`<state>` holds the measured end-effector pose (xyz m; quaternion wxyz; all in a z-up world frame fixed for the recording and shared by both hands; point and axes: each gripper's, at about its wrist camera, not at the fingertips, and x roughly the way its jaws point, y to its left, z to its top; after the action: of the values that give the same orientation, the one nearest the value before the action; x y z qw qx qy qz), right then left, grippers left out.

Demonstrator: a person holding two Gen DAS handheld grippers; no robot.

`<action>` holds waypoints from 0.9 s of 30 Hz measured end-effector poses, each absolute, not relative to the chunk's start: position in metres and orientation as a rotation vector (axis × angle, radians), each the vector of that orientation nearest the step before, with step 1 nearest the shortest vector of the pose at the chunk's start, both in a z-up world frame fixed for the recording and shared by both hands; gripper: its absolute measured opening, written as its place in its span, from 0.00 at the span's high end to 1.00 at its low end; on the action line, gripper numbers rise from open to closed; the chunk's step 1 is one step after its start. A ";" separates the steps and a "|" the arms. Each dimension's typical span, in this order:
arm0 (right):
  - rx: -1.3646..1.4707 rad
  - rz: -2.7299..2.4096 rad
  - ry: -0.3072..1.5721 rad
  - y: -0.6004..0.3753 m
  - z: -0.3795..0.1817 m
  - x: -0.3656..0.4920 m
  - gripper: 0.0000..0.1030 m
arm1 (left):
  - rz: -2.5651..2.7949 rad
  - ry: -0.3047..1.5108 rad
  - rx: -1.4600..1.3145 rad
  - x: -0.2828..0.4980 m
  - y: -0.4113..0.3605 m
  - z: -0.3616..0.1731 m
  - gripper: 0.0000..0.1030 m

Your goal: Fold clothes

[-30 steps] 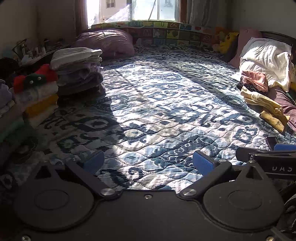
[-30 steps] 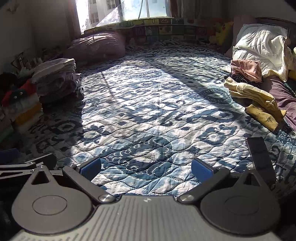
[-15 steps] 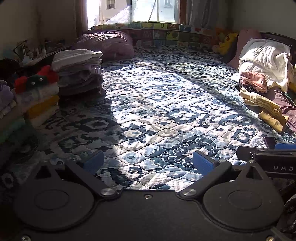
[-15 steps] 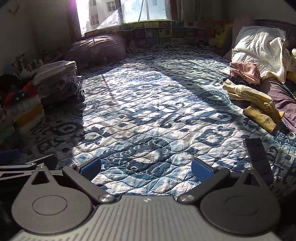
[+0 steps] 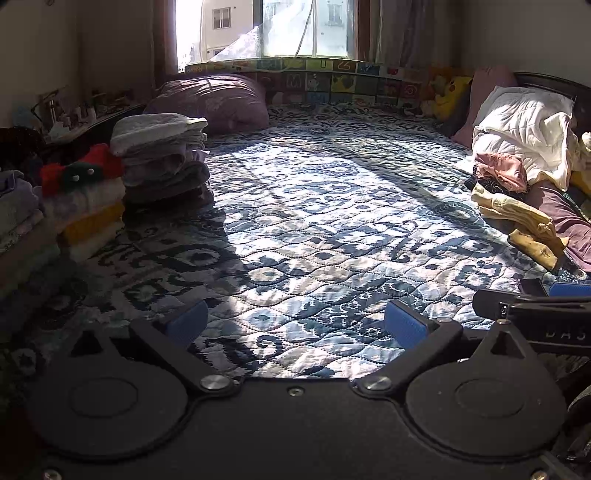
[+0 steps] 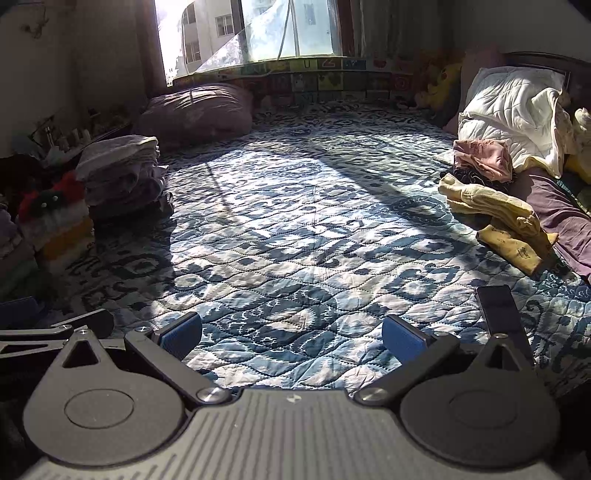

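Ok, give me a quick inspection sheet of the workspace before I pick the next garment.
Surface: blue patterned quilt, middle bare, part sunlit.
Job's things: folded stacks at the left; unfolded yellow garment and pink garment at the right.
Clutter: white duvet, purple cushion, black flat object by the right claw.
Grippers: left claw open, empty; right claw open, empty.
Cables: nothing seen.
Surroundings: window, alphabet mat below it.
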<state>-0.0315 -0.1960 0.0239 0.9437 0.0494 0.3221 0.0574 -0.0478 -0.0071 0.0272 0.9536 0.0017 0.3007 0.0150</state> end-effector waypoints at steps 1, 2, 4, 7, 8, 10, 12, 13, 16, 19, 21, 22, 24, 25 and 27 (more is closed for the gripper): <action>0.100 0.117 0.653 -0.197 0.025 -0.034 0.00 | 0.029 0.608 0.005 -0.050 -0.008 0.028 0.00; 0.099 0.114 0.651 -0.198 0.026 -0.036 0.00 | 0.028 0.606 0.007 -0.051 -0.009 0.029 0.00; 0.098 0.110 0.646 -0.200 0.028 -0.040 0.00 | 0.022 0.603 0.010 -0.054 -0.011 0.029 0.00; 0.101 0.099 0.641 -0.203 0.028 -0.040 0.00 | 0.011 0.601 0.018 -0.056 -0.015 0.029 0.00; 0.106 0.099 0.641 -0.204 0.027 -0.040 0.00 | 0.009 0.601 0.022 -0.056 -0.016 0.029 0.00; 0.116 0.100 0.642 -0.206 0.025 -0.039 0.00 | -0.004 0.599 0.024 -0.056 -0.017 0.028 0.00; 0.132 0.105 0.640 -0.210 0.022 -0.037 0.00 | -0.030 0.600 0.014 -0.053 -0.017 0.027 0.00; 0.141 0.112 0.639 -0.212 0.019 -0.034 0.00 | -0.042 0.605 0.004 -0.051 -0.016 0.027 0.00; 0.167 0.131 0.639 -0.219 0.012 -0.023 0.00 | -0.089 0.632 -0.019 -0.034 -0.020 0.022 0.00; 0.232 0.117 0.620 -0.237 -0.002 -0.005 0.00 | -0.108 0.624 0.021 -0.010 -0.031 0.015 0.00; 0.287 0.092 0.604 -0.253 -0.012 0.007 0.00 | -0.135 0.609 0.036 0.010 -0.041 0.009 0.00; 0.320 0.076 0.593 -0.264 -0.018 0.014 0.00 | -0.153 0.595 0.034 0.020 -0.047 0.006 0.00; 0.369 0.033 0.575 -0.287 -0.030 0.030 0.00 | -0.186 0.572 0.020 0.040 -0.060 0.001 0.00; 0.387 0.009 0.565 -0.298 -0.036 0.037 0.00 | -0.206 0.579 0.009 0.052 -0.069 -0.001 0.00; 0.418 -0.039 0.540 -0.321 -0.046 0.050 0.00 | -0.250 0.628 0.024 0.077 -0.091 -0.006 0.00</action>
<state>0.0500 -0.3214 -0.0457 0.9421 0.2048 0.2649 -0.0193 0.0770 -0.0905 -0.0061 0.9433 0.0119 0.3081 -0.1228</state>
